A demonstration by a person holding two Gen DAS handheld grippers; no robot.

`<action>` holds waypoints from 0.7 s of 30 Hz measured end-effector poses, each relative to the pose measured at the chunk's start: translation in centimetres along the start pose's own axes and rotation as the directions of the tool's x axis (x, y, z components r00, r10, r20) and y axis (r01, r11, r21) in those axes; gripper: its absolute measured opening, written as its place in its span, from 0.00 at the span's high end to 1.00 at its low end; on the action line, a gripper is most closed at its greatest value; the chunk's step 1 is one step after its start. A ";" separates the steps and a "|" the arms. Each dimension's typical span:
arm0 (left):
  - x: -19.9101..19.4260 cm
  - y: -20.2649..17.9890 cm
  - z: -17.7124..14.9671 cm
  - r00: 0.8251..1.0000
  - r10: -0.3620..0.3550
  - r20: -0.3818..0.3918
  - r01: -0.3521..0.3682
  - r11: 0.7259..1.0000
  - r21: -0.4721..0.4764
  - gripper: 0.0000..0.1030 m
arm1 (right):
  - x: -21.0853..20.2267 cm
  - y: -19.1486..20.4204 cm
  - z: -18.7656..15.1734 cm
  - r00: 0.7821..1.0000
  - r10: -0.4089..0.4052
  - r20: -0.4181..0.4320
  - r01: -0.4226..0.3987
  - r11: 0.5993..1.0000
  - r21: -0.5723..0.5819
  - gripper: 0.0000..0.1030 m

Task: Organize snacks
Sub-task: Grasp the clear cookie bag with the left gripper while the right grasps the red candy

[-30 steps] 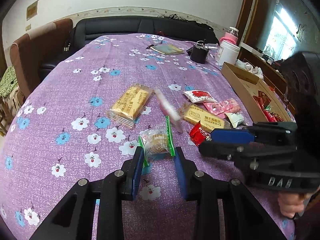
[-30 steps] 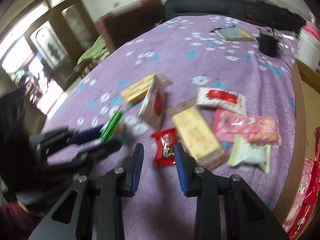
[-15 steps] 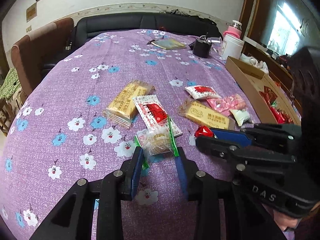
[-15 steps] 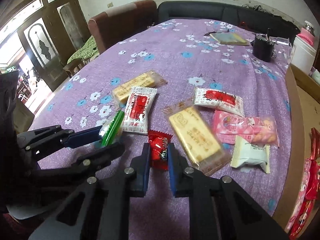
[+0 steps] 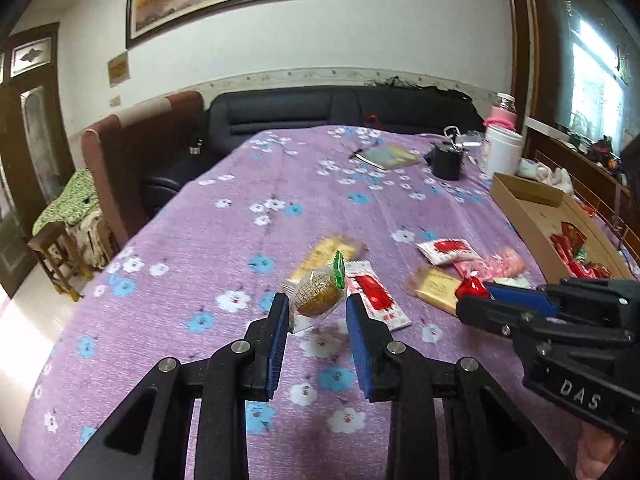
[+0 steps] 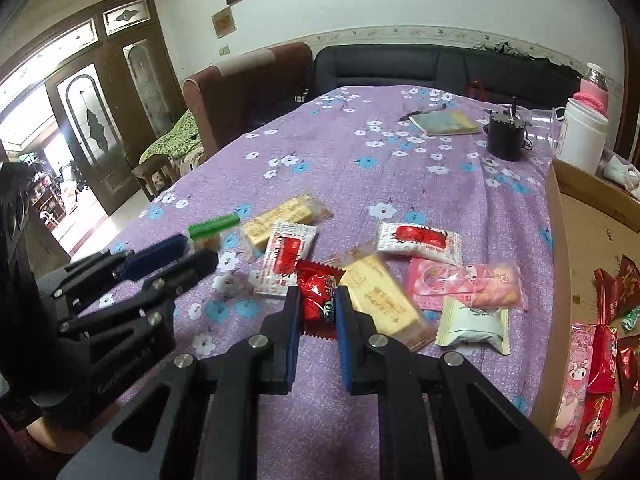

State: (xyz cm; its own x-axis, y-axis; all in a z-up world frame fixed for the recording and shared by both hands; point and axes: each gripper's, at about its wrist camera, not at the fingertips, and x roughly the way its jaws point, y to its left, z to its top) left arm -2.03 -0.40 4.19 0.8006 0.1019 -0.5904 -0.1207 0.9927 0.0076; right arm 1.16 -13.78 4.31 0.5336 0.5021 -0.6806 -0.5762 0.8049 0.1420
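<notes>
Left gripper clamped on a green-sealed clear-wrapped cake, right gripper pinching a red candy packet, both above the floral table.

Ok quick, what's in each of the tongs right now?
Left tongs: closed on the clear cake packet with green edge, lifted off the cloth.
Right tongs: closed on the red candy packet.

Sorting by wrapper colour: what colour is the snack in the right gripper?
Red wrapper, pinched in the right gripper; clearest in the right wrist view.
</notes>
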 end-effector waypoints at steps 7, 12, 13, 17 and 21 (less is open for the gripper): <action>-0.1 -0.1 0.0 0.999 0.037 0.014 -0.038 0.999 0.011 0.70 | -0.1 0.6 -0.1 1.000 -0.012 0.007 0.013 1.000 -0.020 0.85; -0.3 -0.5 -0.1 0.998 0.053 0.025 -0.053 0.998 0.027 0.70 | -0.4 0.3 0.0 1.000 -0.023 0.014 0.023 1.000 -0.011 0.85; -0.4 -0.5 -0.2 0.998 0.057 0.028 -0.057 0.998 0.030 0.70 | -0.4 0.3 0.0 1.000 -0.026 0.015 0.026 1.000 -0.011 0.85; -0.6 -0.6 -0.1 0.997 0.066 0.041 -0.068 0.997 0.037 0.70 | -0.5 0.2 0.0 0.999 -0.030 0.020 0.030 1.000 -0.007 0.85; -0.7 -0.8 -0.2 0.997 0.070 0.045 -0.072 0.997 0.040 0.70 | -0.6 0.1 0.1 0.999 -0.033 0.023 0.033 0.999 0.000 0.85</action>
State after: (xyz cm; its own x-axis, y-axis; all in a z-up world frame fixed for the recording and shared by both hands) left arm -2.59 -1.24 4.47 0.8157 0.1737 -0.5518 -0.1543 0.9846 0.0819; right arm 0.84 -13.99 4.76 0.5661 0.4825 -0.6684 -0.5584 0.8209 0.1197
